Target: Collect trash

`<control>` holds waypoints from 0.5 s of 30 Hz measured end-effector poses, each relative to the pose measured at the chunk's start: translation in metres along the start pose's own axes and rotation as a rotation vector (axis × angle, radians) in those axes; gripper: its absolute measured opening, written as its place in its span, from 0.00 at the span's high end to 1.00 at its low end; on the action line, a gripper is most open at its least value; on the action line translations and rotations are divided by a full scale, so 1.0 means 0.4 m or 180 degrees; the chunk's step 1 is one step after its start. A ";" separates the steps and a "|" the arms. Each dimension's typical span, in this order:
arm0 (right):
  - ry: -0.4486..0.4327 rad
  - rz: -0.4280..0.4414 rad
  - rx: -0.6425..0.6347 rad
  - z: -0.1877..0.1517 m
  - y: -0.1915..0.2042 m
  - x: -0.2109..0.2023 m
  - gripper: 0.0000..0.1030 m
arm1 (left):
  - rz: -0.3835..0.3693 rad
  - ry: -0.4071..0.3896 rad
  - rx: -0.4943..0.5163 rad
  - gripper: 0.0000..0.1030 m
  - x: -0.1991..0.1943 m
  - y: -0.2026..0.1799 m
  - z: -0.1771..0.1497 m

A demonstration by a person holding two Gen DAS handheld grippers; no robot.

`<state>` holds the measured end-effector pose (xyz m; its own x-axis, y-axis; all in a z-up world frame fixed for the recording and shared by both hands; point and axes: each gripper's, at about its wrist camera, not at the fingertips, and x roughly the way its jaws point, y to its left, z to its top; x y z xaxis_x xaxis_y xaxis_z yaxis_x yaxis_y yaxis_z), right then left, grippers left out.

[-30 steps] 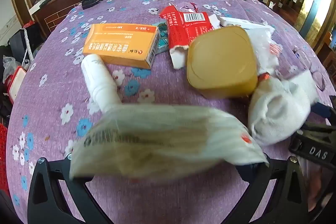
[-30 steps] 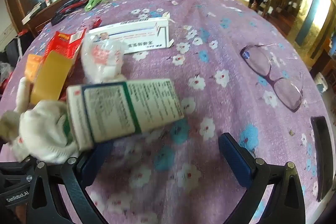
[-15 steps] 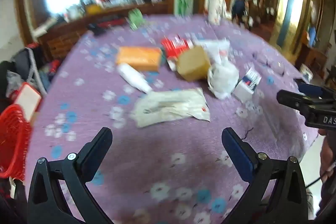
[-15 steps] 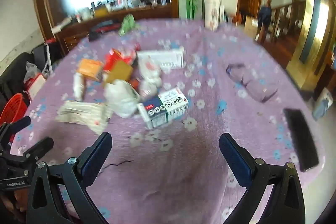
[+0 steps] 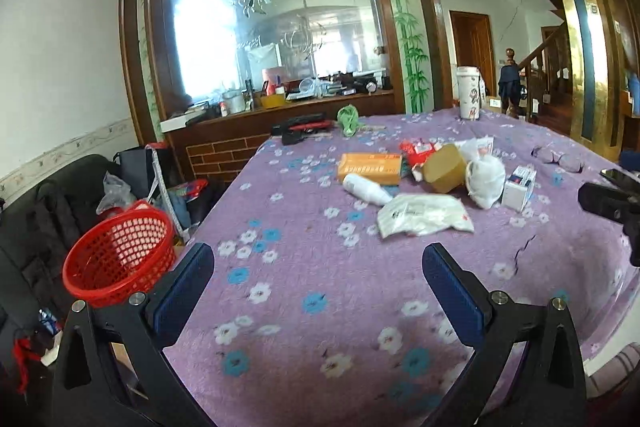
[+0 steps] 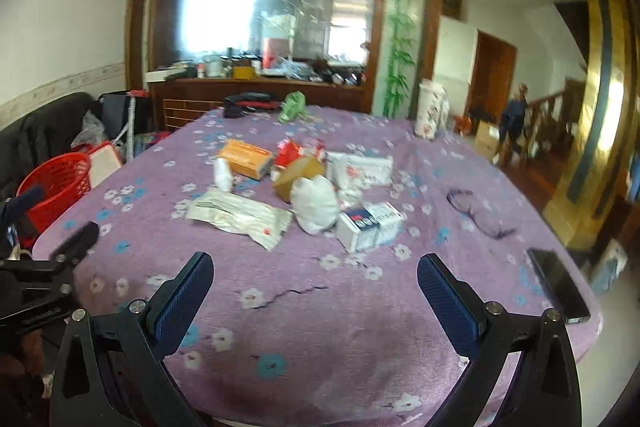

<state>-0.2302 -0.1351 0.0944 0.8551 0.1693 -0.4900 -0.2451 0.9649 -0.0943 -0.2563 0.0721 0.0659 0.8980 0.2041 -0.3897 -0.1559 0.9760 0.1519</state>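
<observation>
Trash lies heaped mid-table on the purple flowered cloth (image 5: 320,267): a flat white packet (image 5: 424,215), an orange box (image 5: 370,167), a white bottle (image 5: 366,189), a tan tub (image 5: 444,169), a crumpled white bag (image 5: 486,177), a small blue-and-white box (image 5: 518,187) and a red carton (image 5: 418,149). A red mesh basket (image 5: 116,255) stands on the floor left of the table. My left gripper (image 5: 318,291) is open over the near cloth, holding nothing. My right gripper (image 6: 316,297) is open too, short of the white packet (image 6: 240,215) and the blue-and-white box (image 6: 370,225).
Eyeglasses (image 6: 478,213) and a black phone (image 6: 558,283) lie on the table's right side. A tall white cup (image 6: 430,115), a green cloth (image 6: 294,105) and a black-red tool (image 6: 250,103) sit at the far edge. A dark sofa (image 5: 36,227) flanks the basket.
Both grippers have pulled back and risen away from the pile. The white packet and the blue-and-white box, close up against the fingers a second ago, now lie on the table.
</observation>
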 end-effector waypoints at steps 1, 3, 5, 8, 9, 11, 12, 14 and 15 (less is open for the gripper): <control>-0.0030 0.0035 -0.0047 0.000 0.011 -0.005 0.00 | 0.0008 0.0019 0.0001 0.00 0.003 0.009 -0.007; -0.0027 0.0041 -0.0121 0.003 0.025 -0.005 0.00 | 0.0048 0.0049 0.0008 0.00 0.001 0.018 -0.018; -0.0035 0.0077 -0.0124 0.008 0.030 -0.001 0.00 | 0.0096 0.0053 0.0021 0.00 0.002 0.025 -0.030; -0.0023 0.0094 -0.0110 0.011 0.032 0.006 0.00 | 0.0133 0.0085 -0.0008 0.00 0.009 0.038 -0.036; -0.0019 0.0113 -0.0100 0.011 0.031 0.007 0.00 | 0.0141 0.0097 -0.0027 0.00 0.012 0.039 -0.037; -0.0005 0.0106 -0.0105 0.009 0.029 0.010 0.00 | 0.0139 0.0081 -0.0042 0.00 0.012 0.039 -0.041; -0.0003 0.0109 -0.0104 0.009 0.028 0.011 0.00 | 0.0137 0.0076 -0.0032 0.00 0.011 0.038 -0.041; -0.0016 0.0114 -0.0100 0.009 0.031 0.008 0.00 | 0.0143 0.0063 -0.0017 0.00 0.010 0.034 -0.042; -0.0023 0.0106 -0.0102 0.009 0.032 0.006 0.00 | 0.0144 0.0059 -0.0004 0.00 0.009 0.031 -0.043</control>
<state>-0.2295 -0.1216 0.0952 0.8495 0.2027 -0.4870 -0.2878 0.9518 -0.1058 -0.2621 0.0863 0.0507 0.8823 0.2493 -0.3992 -0.1967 0.9659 0.1685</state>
